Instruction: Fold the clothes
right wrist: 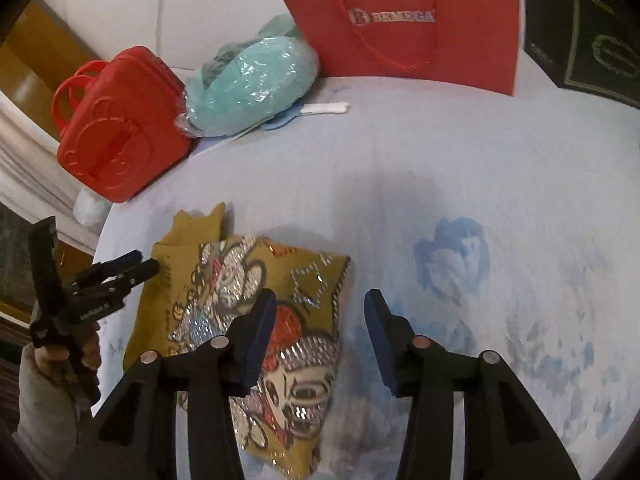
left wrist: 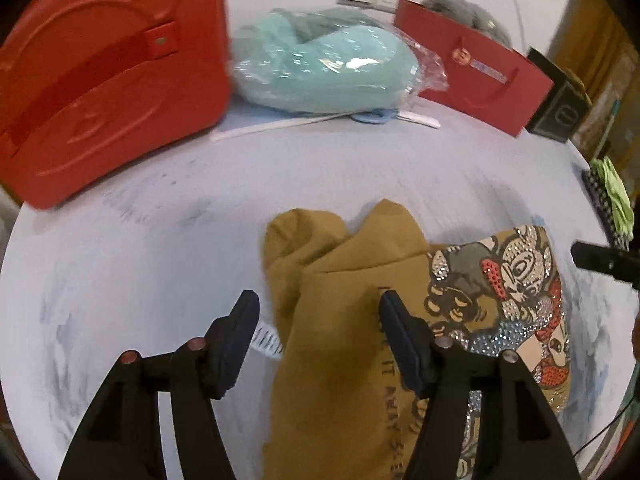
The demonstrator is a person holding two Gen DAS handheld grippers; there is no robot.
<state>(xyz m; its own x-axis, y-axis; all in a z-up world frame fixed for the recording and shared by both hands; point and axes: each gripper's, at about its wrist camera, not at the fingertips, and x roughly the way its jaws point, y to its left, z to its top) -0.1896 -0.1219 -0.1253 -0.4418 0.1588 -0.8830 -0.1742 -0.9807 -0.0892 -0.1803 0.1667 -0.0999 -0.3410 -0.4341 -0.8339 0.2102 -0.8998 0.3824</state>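
Observation:
A mustard-yellow garment with a sequined cartoon print lies folded into a compact rectangle on the pale blue-white table. My left gripper hovers open over the garment's plain left part, and its pads press on nothing. In the right wrist view the same garment lies at lower left. My right gripper stands open above the garment's right edge, its left finger over the print and its right finger over bare table. The left gripper shows at the far left, held by a hand in a grey sleeve.
Along the back of the table stand a red plastic case, a teal plush in a clear bag, a red paper bag and a black box. A green item lies at the right edge.

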